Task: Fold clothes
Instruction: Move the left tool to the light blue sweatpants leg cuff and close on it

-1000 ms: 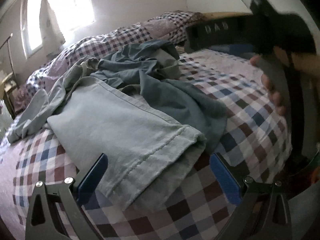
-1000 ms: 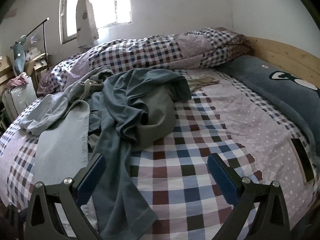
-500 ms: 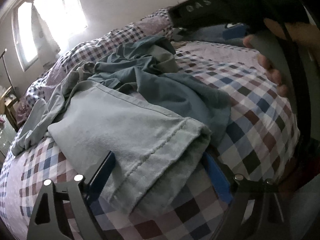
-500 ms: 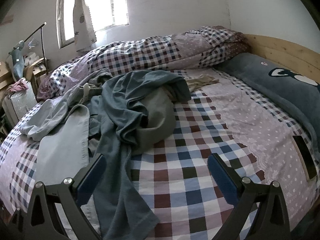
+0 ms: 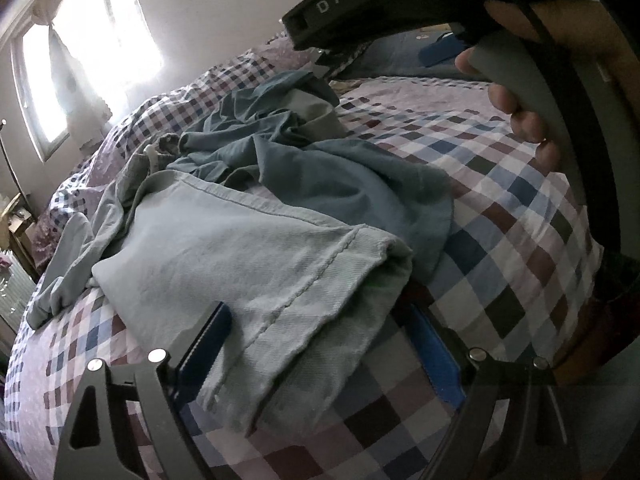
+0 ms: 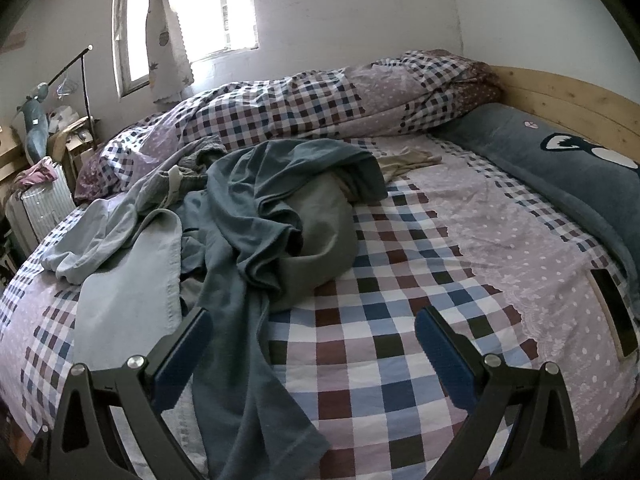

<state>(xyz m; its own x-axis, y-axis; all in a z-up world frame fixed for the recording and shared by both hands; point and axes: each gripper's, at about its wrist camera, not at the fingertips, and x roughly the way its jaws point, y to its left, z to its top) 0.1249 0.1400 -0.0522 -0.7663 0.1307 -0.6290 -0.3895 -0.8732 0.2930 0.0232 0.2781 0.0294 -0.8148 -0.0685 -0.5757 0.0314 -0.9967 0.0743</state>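
Pale denim trousers (image 5: 248,264): lying flat on the bed in the lower centre of the left wrist view, hemmed leg end pointing toward the camera; in the right wrist view sitting at the lower left.
Left gripper (image 5: 320,344): jaws standing wide, having just been closing a little; the hemmed leg end is lying between the blue pads; whether either pad is pressing the cloth cannot be told.
Teal garment (image 6: 256,248): crumpled, lying just beside the trousers and overlapping them, one long end trailing toward the bottom edge of the right wrist view.
Grey-green garment (image 6: 324,236): bunched under the teal folds, centre of frame.
Right gripper (image 6: 314,344): jaws spread, nothing between them, hovering over checked bedding at the lower centre.
Hand (image 5: 516,96): gripping the right gripper's handle, upper right of the left wrist view.
Bed (image 6: 400,340): checked and dotted cover carrying all the clothes.
Duvet (image 6: 304,104): heaped along the far side.
Dark blue pillow (image 6: 540,160): lying at the right against the wooden headboard (image 6: 560,96).
Window (image 6: 208,8): glaring at the upper left.
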